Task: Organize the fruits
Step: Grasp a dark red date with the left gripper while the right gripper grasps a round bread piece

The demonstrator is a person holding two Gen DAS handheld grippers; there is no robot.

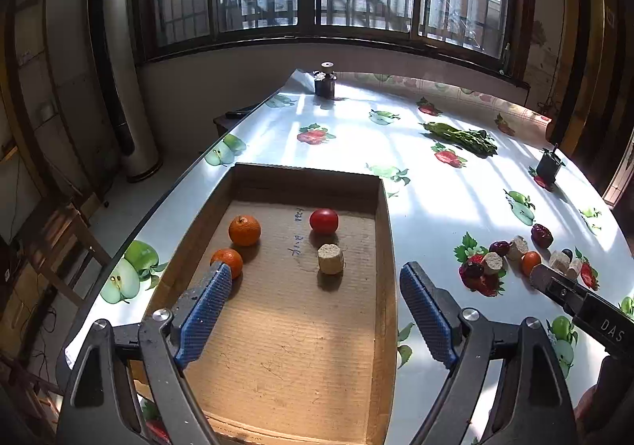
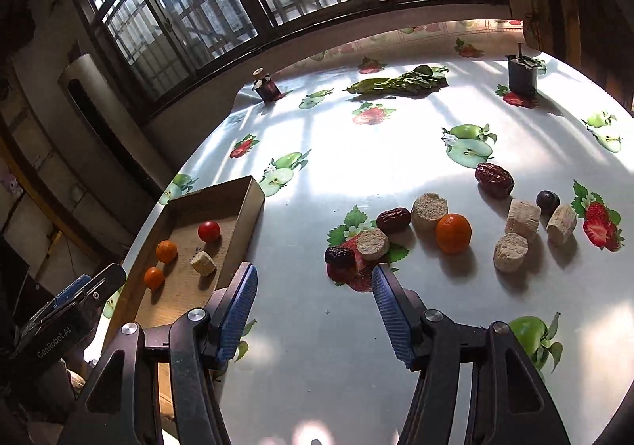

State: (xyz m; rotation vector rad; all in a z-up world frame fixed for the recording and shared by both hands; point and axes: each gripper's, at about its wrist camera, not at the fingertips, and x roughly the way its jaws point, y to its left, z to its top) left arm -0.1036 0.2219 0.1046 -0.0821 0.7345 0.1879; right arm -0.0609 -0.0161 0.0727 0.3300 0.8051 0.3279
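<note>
Both the left gripper (image 1: 315,304) over the shallow brown cardboard tray (image 1: 386,247), holding 2 small oranges (image 1: 244,231), and the right gripper (image 2: 313,310) near the loose round orange (image 2: 453,233) gape wide, empty.

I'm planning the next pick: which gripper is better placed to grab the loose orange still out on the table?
Right. The right gripper is open and faces the loose orange among the pieces on the table, while the left gripper hovers open over the cardboard box.
</note>
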